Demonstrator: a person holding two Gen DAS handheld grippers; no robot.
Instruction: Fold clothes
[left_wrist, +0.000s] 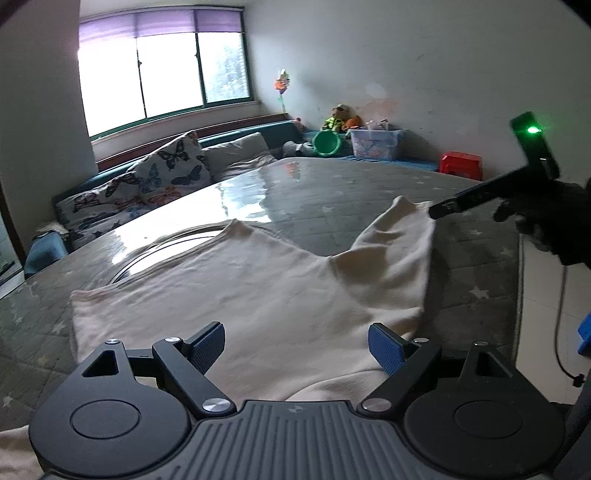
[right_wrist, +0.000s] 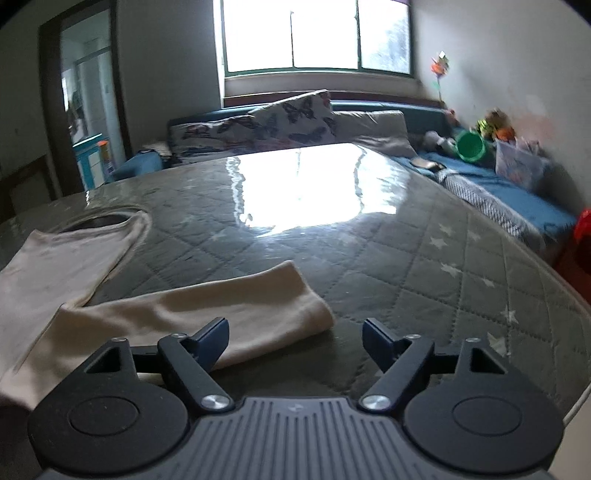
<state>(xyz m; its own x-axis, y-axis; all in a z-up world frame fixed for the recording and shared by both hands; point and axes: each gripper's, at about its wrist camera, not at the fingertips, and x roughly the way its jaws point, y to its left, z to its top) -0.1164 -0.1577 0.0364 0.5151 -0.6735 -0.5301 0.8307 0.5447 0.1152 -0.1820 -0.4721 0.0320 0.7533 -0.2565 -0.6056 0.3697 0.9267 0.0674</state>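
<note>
The cream long-sleeve top (left_wrist: 236, 302) lay flat on the quilted mattress (right_wrist: 424, 258), one sleeve (right_wrist: 207, 317) stretched sideways. Left gripper (left_wrist: 295, 349) and right gripper (right_wrist: 295, 345) both hung wide open, holding nothing.

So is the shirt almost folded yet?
Not yet, it's just starting. Done: the cream shirt is spread flat on the table. In hand: nothing; the left gripper and right gripper are both open, right one by the sleeve. Left: every fold.
</note>
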